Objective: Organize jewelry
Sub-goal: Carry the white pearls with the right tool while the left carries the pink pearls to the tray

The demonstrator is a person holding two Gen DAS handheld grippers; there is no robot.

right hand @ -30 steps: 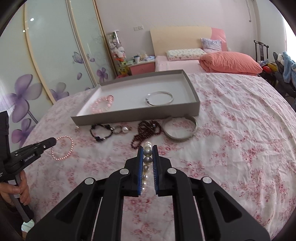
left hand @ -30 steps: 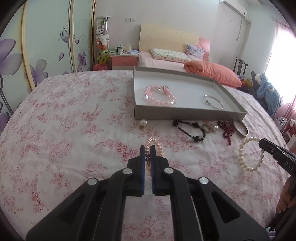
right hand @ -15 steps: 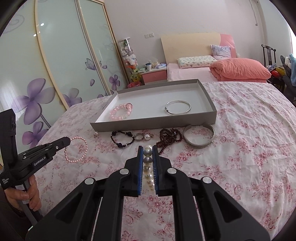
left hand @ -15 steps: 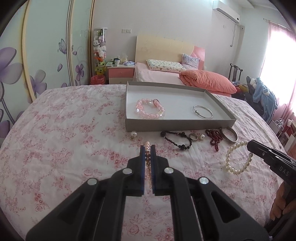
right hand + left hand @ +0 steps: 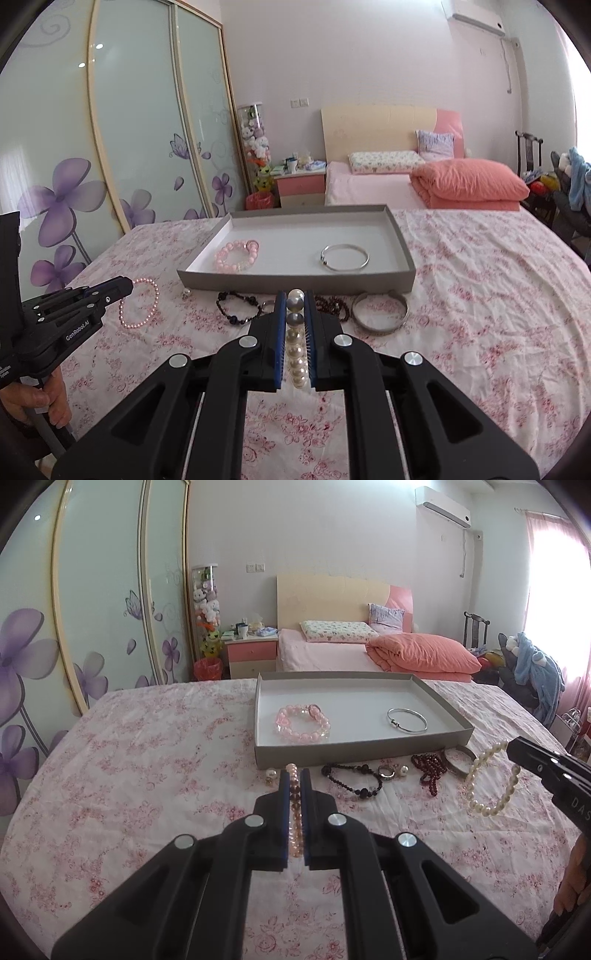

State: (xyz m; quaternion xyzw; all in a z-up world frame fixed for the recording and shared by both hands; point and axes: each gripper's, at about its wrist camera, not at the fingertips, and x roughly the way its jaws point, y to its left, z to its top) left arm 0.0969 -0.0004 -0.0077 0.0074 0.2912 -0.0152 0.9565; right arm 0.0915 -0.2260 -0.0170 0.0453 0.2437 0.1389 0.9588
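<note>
My left gripper (image 5: 294, 775) is shut on a small pink pearl bracelet (image 5: 294, 812), held above the bedspread; it also hangs from that gripper in the right wrist view (image 5: 142, 304). My right gripper (image 5: 295, 299) is shut on a white pearl bracelet (image 5: 297, 347), which dangles in the left wrist view (image 5: 491, 779). The grey tray (image 5: 351, 755) ahead holds a chunky pink bead bracelet (image 5: 303, 723) and a silver bangle (image 5: 406, 720).
In front of the tray lie a black bead bracelet (image 5: 351, 779), a ring (image 5: 386, 772), pearl earrings (image 5: 271, 773), a dark red bead strand (image 5: 430, 768) and a wide metal bangle (image 5: 380, 314). A second bed with pink pillows (image 5: 424, 653) stands behind.
Both grippers have risen from the bedspread, lifting their bracelets. The tray and the loose jewelry now appear lower and farther in both views.
</note>
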